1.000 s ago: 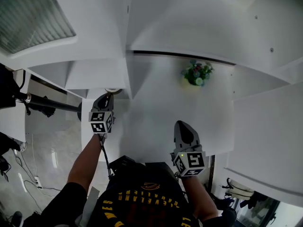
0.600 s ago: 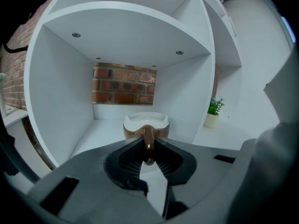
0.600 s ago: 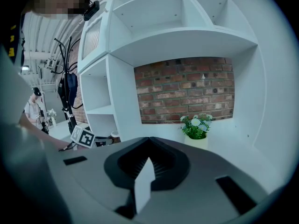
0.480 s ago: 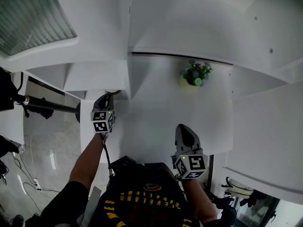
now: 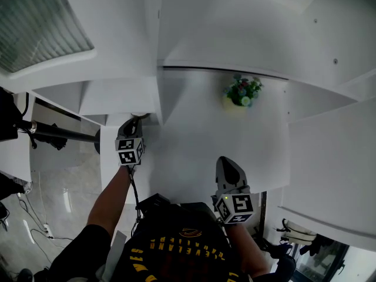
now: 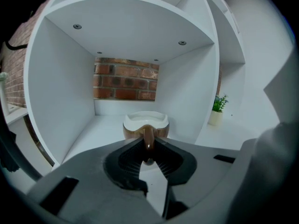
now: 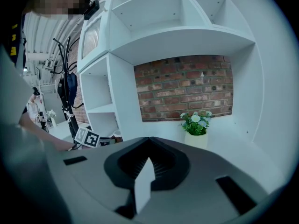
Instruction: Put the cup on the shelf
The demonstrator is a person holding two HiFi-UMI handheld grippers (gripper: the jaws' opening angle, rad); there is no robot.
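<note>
Shelving first: the white shelf unit (image 7: 117, 92) fills every view, and one open compartment (image 6: 60, 101) with a brick back sits dead ahead of the left tongs (image 6: 147, 149). They are clamped on the brown handle (image 6: 148, 138) of the cup (image 6: 145, 124), a brown cup with a white inside. The cup sits upright, inside the mouth of that compartment and low over its floor. Its base is hidden behind the jaws, so I cannot tell whether it touches down yet.

My read of the job now: keep the cup level, ease it deeper so it stands well back from the front edge, and feel it settle flat before letting go. Then open wide enough to clear the handle and draw straight back, or the handle may snag and tip it.

Over on the wide shelf, the right tongs (image 7: 148, 161) hang idle, jaws together with nothing in them, near the small potted plant (image 7: 196, 125).

Writing? Yellow lettering on the person's dark shirt (image 5: 176, 245) shows upside down, too blurred to read. The cup shows no label, and the marker cubes carry only square patterns.
</note>
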